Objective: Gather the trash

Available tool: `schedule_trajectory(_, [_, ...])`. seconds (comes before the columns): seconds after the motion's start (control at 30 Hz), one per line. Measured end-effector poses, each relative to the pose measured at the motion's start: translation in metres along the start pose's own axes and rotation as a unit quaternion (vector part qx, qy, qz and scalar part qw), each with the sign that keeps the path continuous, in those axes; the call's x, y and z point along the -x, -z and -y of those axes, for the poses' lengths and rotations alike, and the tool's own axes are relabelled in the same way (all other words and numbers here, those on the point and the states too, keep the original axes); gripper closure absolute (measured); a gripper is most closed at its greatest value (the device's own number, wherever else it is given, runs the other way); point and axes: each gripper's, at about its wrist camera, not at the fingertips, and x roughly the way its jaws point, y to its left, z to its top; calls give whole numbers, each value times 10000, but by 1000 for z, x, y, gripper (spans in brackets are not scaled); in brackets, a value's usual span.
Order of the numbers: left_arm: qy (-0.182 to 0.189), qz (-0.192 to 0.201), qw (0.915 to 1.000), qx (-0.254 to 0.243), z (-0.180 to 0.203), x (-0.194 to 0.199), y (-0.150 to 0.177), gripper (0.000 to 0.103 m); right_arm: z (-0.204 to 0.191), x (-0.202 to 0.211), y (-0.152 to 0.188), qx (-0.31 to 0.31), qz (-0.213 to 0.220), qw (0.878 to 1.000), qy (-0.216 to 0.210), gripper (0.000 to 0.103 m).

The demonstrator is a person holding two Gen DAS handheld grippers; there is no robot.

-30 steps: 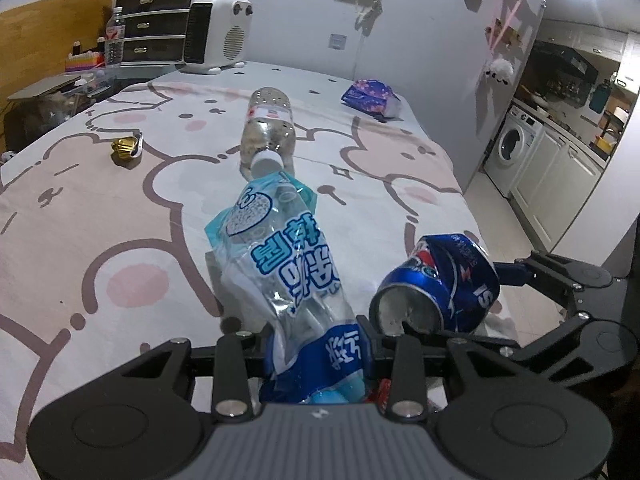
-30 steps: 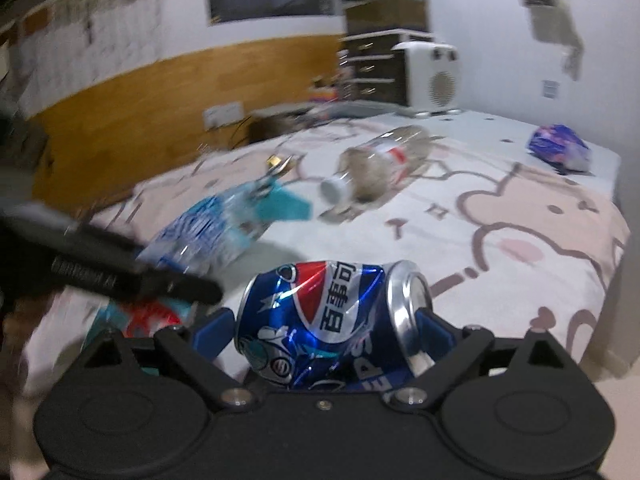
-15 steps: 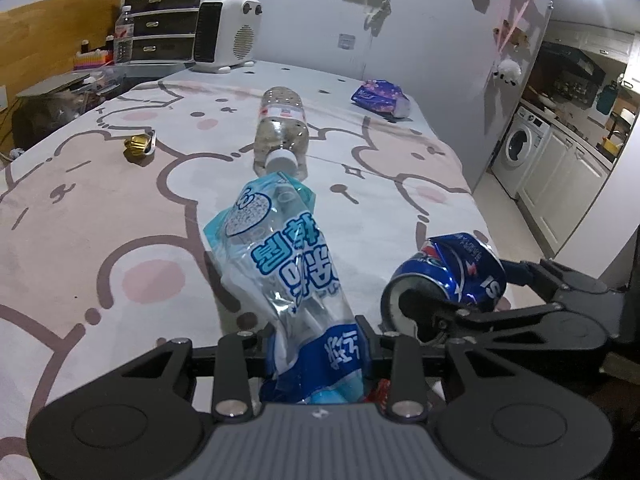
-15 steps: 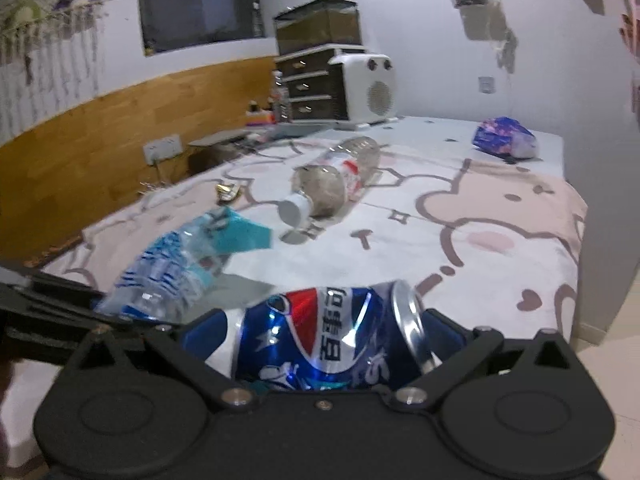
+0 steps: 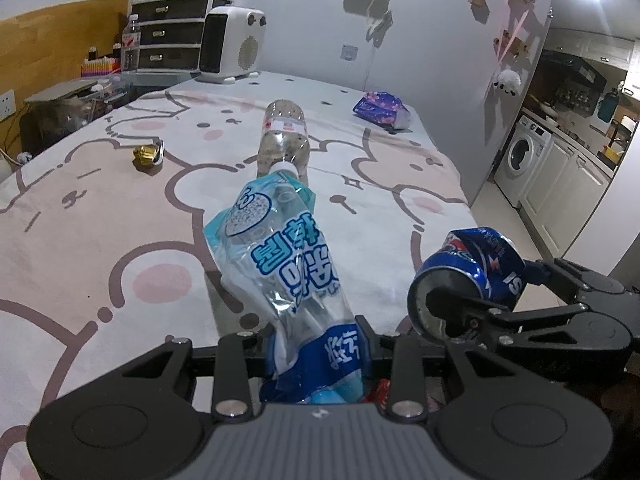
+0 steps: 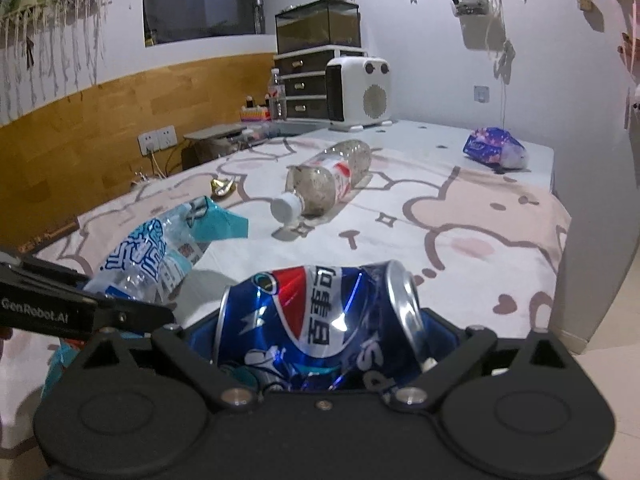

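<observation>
My left gripper (image 5: pixel 316 332) is shut on the lower end of a crumpled blue and clear plastic pouch (image 5: pixel 288 264), which sticks up and forward over the table. To its right, a dented blue Pepsi can (image 5: pixel 468 276) hangs past the table's right edge between the fingers of my right gripper (image 5: pixel 496 288). In the right wrist view the can (image 6: pixel 320 320) lies crosswise in the right gripper (image 6: pixel 320 344), whose wide jaws are closing against its ends. The pouch (image 6: pixel 152 256) and left gripper (image 6: pixel 80 312) appear at the left.
On the bear-print tablecloth (image 5: pixel 100 220) lie a clear plastic bottle (image 5: pixel 284 140), a gold wrapper (image 5: pixel 148 155) and a purple packet (image 5: pixel 380 110). A white heater (image 5: pixel 232 50) and drawers (image 5: pixel 172 32) stand at the far end. Floor drops off at the right.
The right gripper has turned with the can, so the can's end now faces the left camera more squarely. The left gripper and the pouch have stayed in place.
</observation>
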Motion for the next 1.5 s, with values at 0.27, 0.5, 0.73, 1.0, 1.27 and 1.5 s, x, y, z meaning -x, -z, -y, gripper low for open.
schedule_trajectory(0.27, [24,152,9998,-133,22,11,-5,66,15,31,0,-21,171,9998,107,5])
schedule_trajectory(0.5, [269,339,9982,-420,71,10,-12,66,49,70,2,-222,403,9980,427,5])
schedule_trajectory(0.73, [535,410,9950,-736,127,-2,-16,66,91,111,10,-482,578,9938,817,5])
schedule_trajectory(1.0, [828,347,9908,-1014,188,-28,-14,66,146,152,30,-818,677,9856,1318,5])
schedule_trajectory(1.27, [1057,244,9844,-1389,253,-58,-10,66,206,185,56,-1279,695,9734,1769,5])
schedule_trajectory(1.5, [1292,81,9770,-1692,307,-88,-6,66,247,208,78,-1570,696,9630,2079,5])
